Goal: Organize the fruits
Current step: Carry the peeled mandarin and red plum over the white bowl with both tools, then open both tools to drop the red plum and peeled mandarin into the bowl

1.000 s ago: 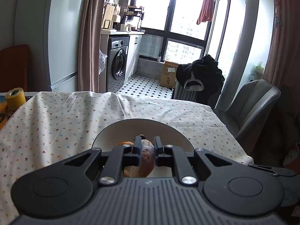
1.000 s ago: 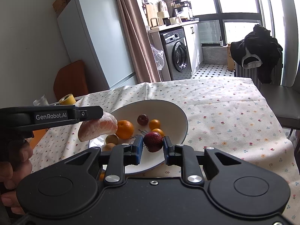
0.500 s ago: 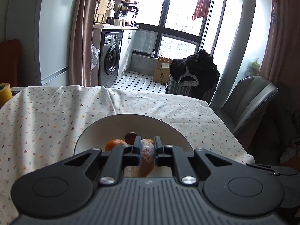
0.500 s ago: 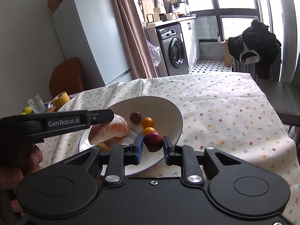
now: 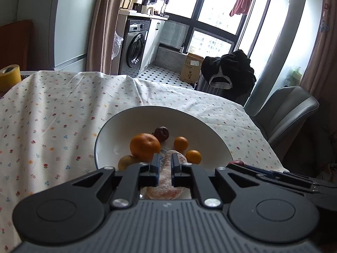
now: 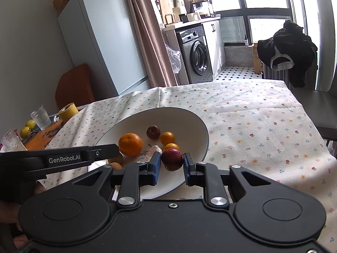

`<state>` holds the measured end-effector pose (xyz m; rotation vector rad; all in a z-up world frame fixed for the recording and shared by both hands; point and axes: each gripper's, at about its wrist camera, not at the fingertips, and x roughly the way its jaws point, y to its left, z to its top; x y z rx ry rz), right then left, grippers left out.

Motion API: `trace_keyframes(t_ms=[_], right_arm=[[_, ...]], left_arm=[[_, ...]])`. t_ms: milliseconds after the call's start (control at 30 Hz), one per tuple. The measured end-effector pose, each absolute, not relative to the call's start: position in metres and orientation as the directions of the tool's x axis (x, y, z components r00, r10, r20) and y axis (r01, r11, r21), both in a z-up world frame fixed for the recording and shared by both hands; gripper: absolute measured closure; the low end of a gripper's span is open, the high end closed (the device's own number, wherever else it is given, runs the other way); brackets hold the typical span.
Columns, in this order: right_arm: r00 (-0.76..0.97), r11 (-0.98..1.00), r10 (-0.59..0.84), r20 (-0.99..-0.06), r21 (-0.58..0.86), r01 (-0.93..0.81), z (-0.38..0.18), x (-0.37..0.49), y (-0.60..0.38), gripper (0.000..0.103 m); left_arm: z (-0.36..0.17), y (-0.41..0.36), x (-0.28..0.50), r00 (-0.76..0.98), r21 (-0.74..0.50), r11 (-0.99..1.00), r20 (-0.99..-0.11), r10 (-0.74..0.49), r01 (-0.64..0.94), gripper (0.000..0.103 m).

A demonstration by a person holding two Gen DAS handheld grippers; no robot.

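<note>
Fruits sit gathered in the wide white ceramic bowl (image 5: 212, 130) on the flower-print tablecloth (image 5: 52, 113): 1 large orange (image 5: 144, 147), 2 small orange kumquat-like fruits (image 5: 181, 143), a wrinkled dark brown fruit (image 5: 161, 133) and a yellow-green fruit (image 5: 126, 162) at the near rim. Compared with 1 second ago, the left gripper (image 5: 164, 169) has carried its pale peeled citrus segment (image 5: 166, 181) from above the rim down to the near part of the bowl, and its narrow jaws still clamp the segment, so I judge this placing nearly done but not released. The right gripper (image 6: 172, 165) has barely shifted: its fingers stand moderately apart with a dark red round fruit (image 6: 171, 158) between them, over the bowl's near edge; contact on the right pad cannot be told, so whether it is gripped or already let go stays unclear. The right wrist view shows what the left cannot: the left tool's black branded side, and, well apart on the far left of the table, 2 yellow-green fruits (image 6: 27, 127) beside a clear glass (image 6: 41, 117) and a yellow tape roll (image 6: 68, 111), probably left to collect. The left wrist view alone shows the segment pinched between the blue pads.
</note>
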<state>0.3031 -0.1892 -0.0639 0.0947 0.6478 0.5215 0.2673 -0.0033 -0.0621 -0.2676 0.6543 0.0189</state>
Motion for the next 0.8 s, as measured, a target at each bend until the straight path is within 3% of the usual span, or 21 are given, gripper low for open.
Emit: trace_keyframes(t_ms=[133, 300, 733, 800], right_arm=[[0.672, 0.863, 0.499, -0.548, 0.246, -0.441, -0.062, 0.302, -0.185, 0.082], [0.678, 0.859, 0.506, -0.533, 0.243, -0.450, -0.058, 0.299, -0.180, 0.074], [0.688, 0.872, 0.488, -0.537, 0.265, -0.412, -0.057, 0.282, -0.198, 0.064], [0.693, 0.873, 0.486, -0.532, 0.268, -0.406, -0.056, 0.280, -0.201, 0.056]], left_arm=[[-0.057, 0.004, 0.262, 0.793, -0.232, 0.965, -0.607, -0.047, -0.121, 0.095], [-0.055, 0.016, 0.254, 0.792, -0.236, 0.959, -0.611, -0.021, -0.156, 0.084], [-0.042, 0.036, 0.220, 0.823, -0.213, 0.955, -0.566, 0.050, -0.205, 0.021], [-0.039, 0.039, 0.214, 0.829, -0.213, 0.952, -0.556, 0.065, -0.218, 0.015]])
